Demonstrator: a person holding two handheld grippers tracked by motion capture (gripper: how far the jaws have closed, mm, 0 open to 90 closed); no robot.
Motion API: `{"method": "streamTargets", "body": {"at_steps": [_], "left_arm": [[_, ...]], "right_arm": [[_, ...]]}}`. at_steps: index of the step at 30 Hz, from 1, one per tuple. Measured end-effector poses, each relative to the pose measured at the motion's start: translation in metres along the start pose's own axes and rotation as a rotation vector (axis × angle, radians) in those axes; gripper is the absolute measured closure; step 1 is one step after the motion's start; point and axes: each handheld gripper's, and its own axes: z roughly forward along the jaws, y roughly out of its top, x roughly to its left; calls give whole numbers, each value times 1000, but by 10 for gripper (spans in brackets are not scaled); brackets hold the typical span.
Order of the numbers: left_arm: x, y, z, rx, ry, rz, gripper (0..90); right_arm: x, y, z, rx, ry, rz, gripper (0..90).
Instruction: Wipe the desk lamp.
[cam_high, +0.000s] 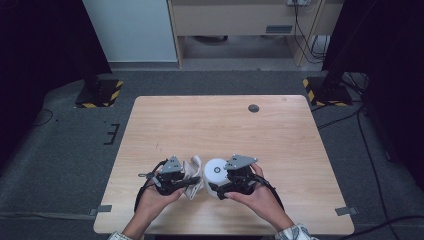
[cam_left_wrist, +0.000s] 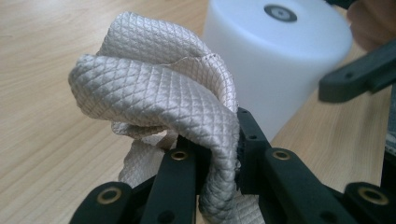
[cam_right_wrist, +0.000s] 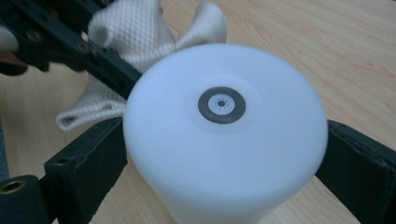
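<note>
A white cylinder (cam_high: 215, 172) with a small grey ring on its top (cam_right_wrist: 221, 104) stands near the table's front edge. My right gripper (cam_high: 224, 190) is shut on the cylinder (cam_right_wrist: 224, 140), one jaw on each side of it. A beige quilted cloth (cam_high: 193, 172) hangs bunched just left of the cylinder. My left gripper (cam_high: 192, 182) is shut on the cloth (cam_left_wrist: 159, 93), which is pinched between its jaws and bulges above them. In the left gripper view the cylinder (cam_left_wrist: 275, 56) stands close behind the cloth. The cloth (cam_right_wrist: 140, 32) also shows behind the cylinder in the right gripper view.
The wooden table (cam_high: 220, 130) has a small dark round cap (cam_high: 253, 108) near its far edge. Grey carpet surrounds the table, with black stands on yellow-striped bases (cam_high: 100, 92) at the far left and right, and cables on the floor at the right.
</note>
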Motion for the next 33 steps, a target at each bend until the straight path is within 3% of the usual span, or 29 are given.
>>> {"method": "streamTargets", "body": {"at_steps": [9, 24, 33], "left_arm": [[-1, 5, 1, 11, -8, 8, 796], [-6, -8, 29, 117, -12, 30, 796], [-2, -2, 21, 77, -13, 15, 796]], "right_arm": [[0, -2, 6, 3, -13, -5, 88], [-1, -3, 3, 9, -6, -13, 90], [-1, -5, 1, 5, 0, -18, 90]]}}
